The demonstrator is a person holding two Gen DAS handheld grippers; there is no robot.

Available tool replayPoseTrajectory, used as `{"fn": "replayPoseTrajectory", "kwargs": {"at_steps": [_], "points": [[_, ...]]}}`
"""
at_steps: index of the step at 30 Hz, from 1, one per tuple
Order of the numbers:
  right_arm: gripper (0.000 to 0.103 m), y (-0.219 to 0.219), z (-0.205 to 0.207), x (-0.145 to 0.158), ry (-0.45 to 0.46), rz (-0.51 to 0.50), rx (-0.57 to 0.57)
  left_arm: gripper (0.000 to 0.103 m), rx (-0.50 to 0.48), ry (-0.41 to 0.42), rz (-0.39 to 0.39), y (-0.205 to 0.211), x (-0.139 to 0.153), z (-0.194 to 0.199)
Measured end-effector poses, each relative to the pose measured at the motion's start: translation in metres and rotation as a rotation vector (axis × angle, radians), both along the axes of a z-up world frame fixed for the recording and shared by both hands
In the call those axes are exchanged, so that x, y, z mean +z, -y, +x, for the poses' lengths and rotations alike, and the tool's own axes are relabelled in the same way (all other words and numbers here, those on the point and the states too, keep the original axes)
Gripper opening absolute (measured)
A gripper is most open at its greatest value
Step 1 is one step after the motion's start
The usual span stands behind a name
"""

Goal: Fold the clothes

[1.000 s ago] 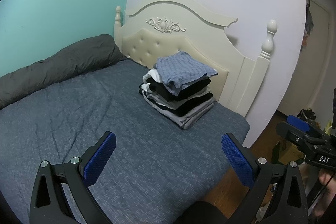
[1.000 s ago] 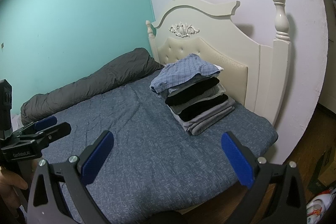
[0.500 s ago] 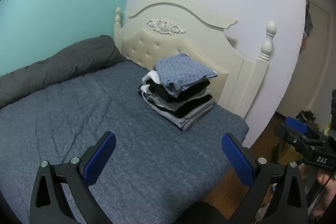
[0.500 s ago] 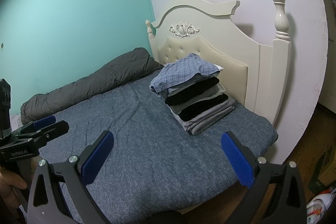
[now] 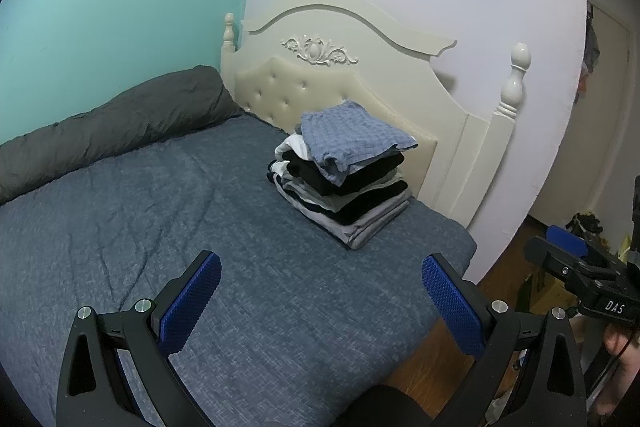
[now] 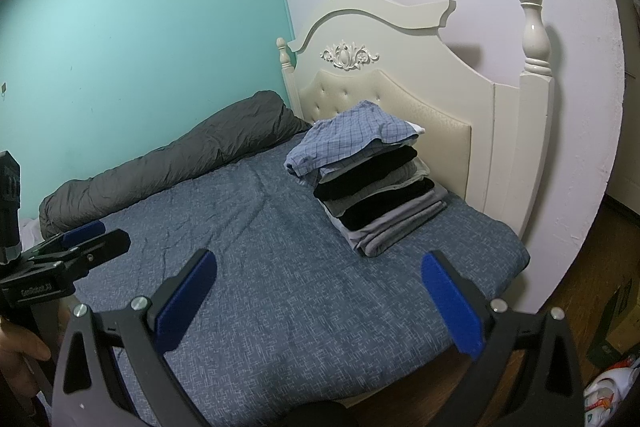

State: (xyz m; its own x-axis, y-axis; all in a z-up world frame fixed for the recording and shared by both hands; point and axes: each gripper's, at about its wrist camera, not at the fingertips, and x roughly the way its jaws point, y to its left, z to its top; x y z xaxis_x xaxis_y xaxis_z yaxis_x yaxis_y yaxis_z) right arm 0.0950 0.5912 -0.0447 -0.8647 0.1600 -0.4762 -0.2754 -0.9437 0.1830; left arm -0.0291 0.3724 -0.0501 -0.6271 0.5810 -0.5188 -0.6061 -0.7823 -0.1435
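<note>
A stack of folded clothes (image 5: 344,187) (image 6: 380,195) rests on the bed near the headboard, with a blue checked garment (image 5: 352,135) (image 6: 352,135) on top. My left gripper (image 5: 320,263) hovers open over the blue bedspread, well short of the stack, with nothing between its blue pads. My right gripper (image 6: 320,259) is likewise open and holds nothing, at about the same distance from the stack. Each gripper also shows from the side in the other's view: the right gripper (image 5: 539,241) over the floor, the left gripper (image 6: 116,233) over the bed's left part.
The bed (image 5: 140,235) has a cream padded headboard (image 5: 320,87) with corner posts. A rolled grey duvet (image 5: 120,123) lies along the teal wall. Wooden floor (image 5: 500,279) with boxes and clutter lies to the right. A person's hand (image 6: 20,347) grips the left handle.
</note>
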Motion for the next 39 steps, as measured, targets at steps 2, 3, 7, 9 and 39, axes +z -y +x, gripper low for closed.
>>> {"fn": "replayPoseTrajectory", "kwargs": {"at_steps": [2, 3, 7, 9, 39], "points": [[0.103, 0.0003, 0.0004, -0.0004, 0.0, -0.001, 0.0, 0.103, -0.005, 0.003, 0.001, 0.0001, -0.0001, 0.0], [0.103, 0.0003, 0.0004, -0.0006, 0.0, -0.001, 0.0, 0.103, -0.007, 0.005, 0.002, 0.0, -0.0002, -0.0001], [0.103, 0.0004, -0.0001, -0.001, 0.001, -0.002, 0.0, 0.103, -0.012, 0.003, 0.0, -0.0003, -0.0005, 0.0003], [0.103, 0.0003, -0.0001, -0.0012, 0.0, -0.003, 0.0, 0.103, -0.012, 0.005, 0.001, -0.0001, -0.0009, 0.0005], [0.103, -0.0002, -0.0013, -0.0027, 0.004, -0.006, 0.0, 0.103, -0.004, 0.022, 0.015, 0.0039, -0.0004, -0.0007]]}}
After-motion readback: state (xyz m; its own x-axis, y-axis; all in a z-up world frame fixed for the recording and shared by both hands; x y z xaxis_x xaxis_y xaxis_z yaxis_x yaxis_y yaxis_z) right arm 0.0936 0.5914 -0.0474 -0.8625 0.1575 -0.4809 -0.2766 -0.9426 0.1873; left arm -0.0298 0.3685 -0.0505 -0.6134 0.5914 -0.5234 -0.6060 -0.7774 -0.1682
